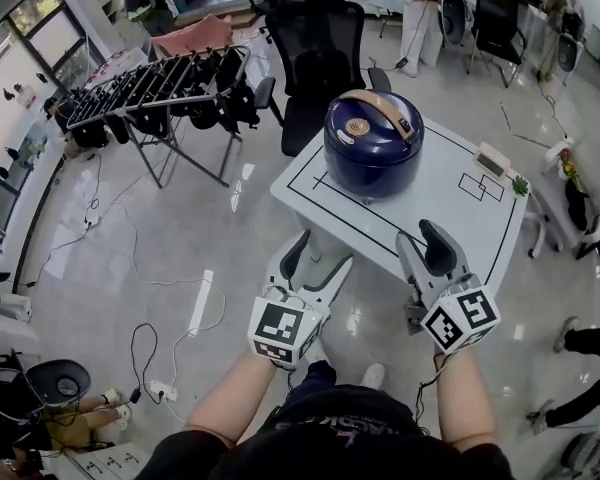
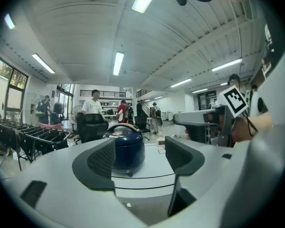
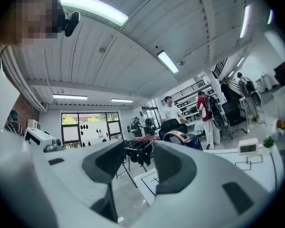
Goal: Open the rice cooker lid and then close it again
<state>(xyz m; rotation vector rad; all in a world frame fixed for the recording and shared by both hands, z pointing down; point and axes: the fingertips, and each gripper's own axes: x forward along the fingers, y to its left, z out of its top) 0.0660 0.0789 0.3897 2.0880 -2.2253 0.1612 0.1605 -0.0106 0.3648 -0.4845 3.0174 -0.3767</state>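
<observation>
Obs.: dark blue round rice cooker, lid down, tan handle lying across the top. It stands on the far left part of the white square table, by the corner nearest the black office chair. The chair sits just beside the table's far edge.

Tools: left gripper has its jaws wide apart with nothing between the pads. It is held off the table's near edge, over the floor. In the left gripper view the cooker shows through the gap, well beyond the tips. Right gripper also has its jaws spread and is empty, with its tips over the table's near edge. Both are well apart from the cooker.

Edges and room: a black outline runs just inside the table's rim. The tabletop between the cooker and the near edge is bare. A small white display unit and a small green plant sit at the far right edge. Left of the table is open floor up to the metal drying rack; loose cables lie on the floor near the person's left.
</observation>
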